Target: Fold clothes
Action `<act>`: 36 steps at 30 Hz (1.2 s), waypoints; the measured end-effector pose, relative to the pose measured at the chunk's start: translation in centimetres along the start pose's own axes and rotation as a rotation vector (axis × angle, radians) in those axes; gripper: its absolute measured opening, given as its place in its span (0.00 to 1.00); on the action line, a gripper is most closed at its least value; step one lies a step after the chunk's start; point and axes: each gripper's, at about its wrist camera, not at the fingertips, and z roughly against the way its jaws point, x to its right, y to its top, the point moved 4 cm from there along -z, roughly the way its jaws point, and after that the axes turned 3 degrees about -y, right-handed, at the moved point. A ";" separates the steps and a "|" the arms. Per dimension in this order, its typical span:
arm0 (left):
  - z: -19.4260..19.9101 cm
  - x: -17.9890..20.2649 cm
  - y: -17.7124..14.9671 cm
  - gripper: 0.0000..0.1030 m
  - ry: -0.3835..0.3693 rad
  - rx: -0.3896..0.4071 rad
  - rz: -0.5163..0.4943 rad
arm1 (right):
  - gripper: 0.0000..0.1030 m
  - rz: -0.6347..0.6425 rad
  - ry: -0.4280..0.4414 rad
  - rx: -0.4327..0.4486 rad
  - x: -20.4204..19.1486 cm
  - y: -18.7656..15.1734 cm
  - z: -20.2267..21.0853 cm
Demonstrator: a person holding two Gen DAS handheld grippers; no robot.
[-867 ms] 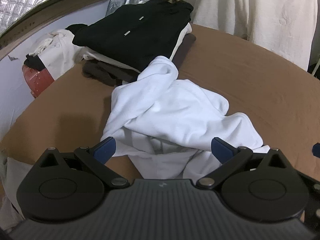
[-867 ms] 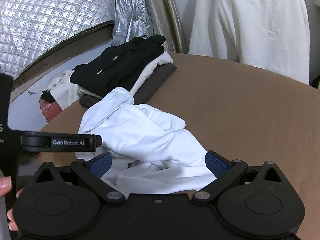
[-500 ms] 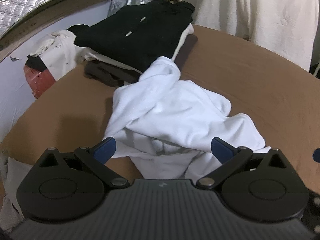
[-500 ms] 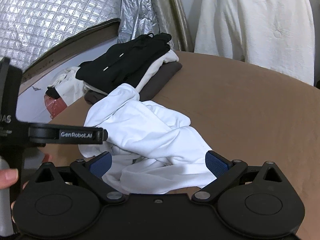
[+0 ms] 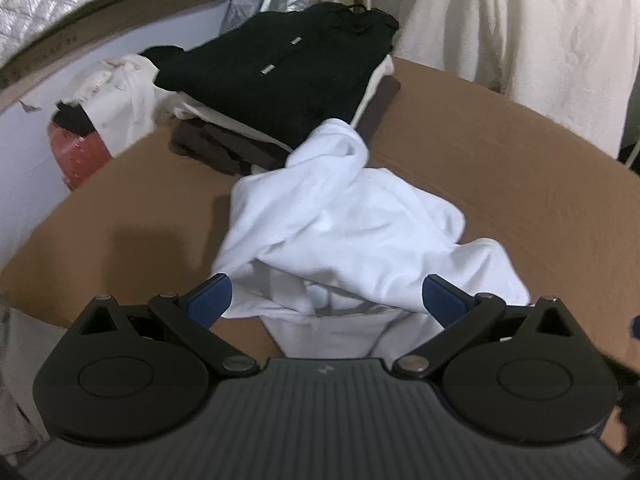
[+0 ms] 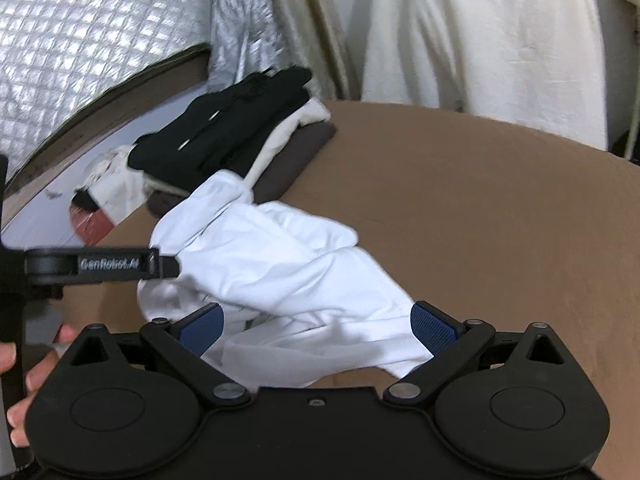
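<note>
Across the frame's middle, a soft, limp white garment [image 5: 344, 220] lies crumpled on the brown surface [image 5: 520, 184]; both grippers, left [image 5: 326, 294] and right [image 6: 318, 326], hover with jaws spread, and a near hem edge looks best to pinch.

My tongs are black, with blue ribbed pads [image 6: 434, 326]. A plain white garment [image 5: 340, 224] lies on the brown table [image 5: 520, 184]. The folded stack shows black [image 5: 272, 76] above cream [image 6: 290, 130] and dark brown [image 6: 300, 162] layers. Behind are a quilted silver sheet [image 6: 80, 44], an off-white hanging cloth [image 6: 480, 36] and a red object [image 5: 76, 152].
</note>
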 end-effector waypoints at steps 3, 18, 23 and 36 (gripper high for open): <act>-0.1 -0.4 0.0 1.00 -0.002 -0.005 0.009 | 0.99 0.000 0.007 0.004 0.0 -0.1 0.1; -0.4 -0.6 -0.2 1.00 -0.033 -0.022 0.019 | 0.99 0.008 0.031 -0.007 -0.4 -0.4 -0.1; -0.4 -0.6 -0.2 1.00 -0.036 -0.025 0.016 | 0.99 0.008 0.031 -0.009 -0.2 -0.4 -0.1; -0.8 -0.5 -0.2 1.00 -0.056 -0.046 0.009 | 0.99 -0.006 0.054 -0.018 0.0 -0.6 -0.5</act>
